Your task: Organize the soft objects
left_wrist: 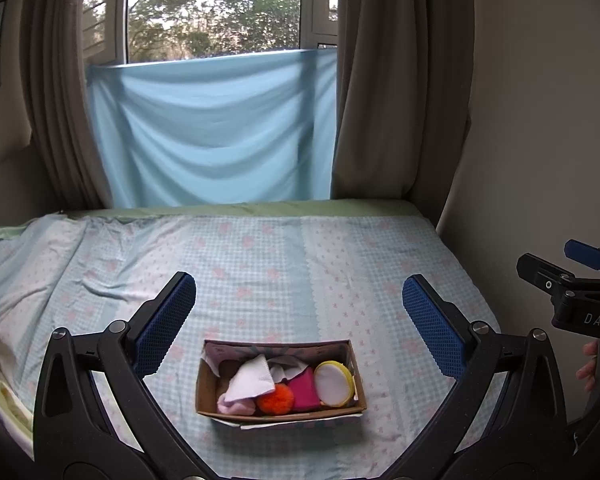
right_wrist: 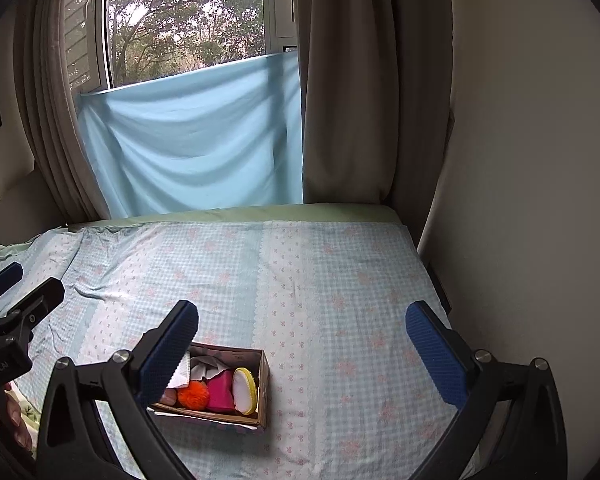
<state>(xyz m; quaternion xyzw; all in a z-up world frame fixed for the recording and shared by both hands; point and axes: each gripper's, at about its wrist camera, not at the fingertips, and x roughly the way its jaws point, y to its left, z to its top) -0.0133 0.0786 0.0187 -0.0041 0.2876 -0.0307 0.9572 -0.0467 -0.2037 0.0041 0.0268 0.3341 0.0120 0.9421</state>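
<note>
Setting: a bed covered by a pale blue checked bedsheet with pink flowers (left_wrist: 300, 264) is shown, with a light blue cloth (left_wrist: 216, 132) hung across the window behind it.

Task's things: an open rectangular cardboard box (left_wrist: 278, 410) is set on the sheet. Inside it are seen a round white pad with a yellow rim (left_wrist: 334, 388), a magenta soft block (left_wrist: 302, 388), a fluffy orange pom-pom (left_wrist: 275, 400), a folded white cloth (left_wrist: 250, 380) and a pale pink soft item (left_wrist: 232, 404).

Key relation: the box lies below and ahead of the left gripper (left_wrist: 300, 316), centred between its fingers, with its long axis running left to right across the view. From the right gripper (right_wrist: 300, 344) the box (right_wrist: 262, 384) is offset to the left, partly hidden behind the left finger. The left gripper is judged the nearer and better lined up.

Left gripper: the blue pads are held wide apart, with nothing between them; it is raised above the bed and tilted down.

Right gripper: the pads are likewise spread wide and nothing is held; it is raised beside the left one.

Progress: no soft things are seen loose on the sheet, so sorting is judged nearly finished.
</note>
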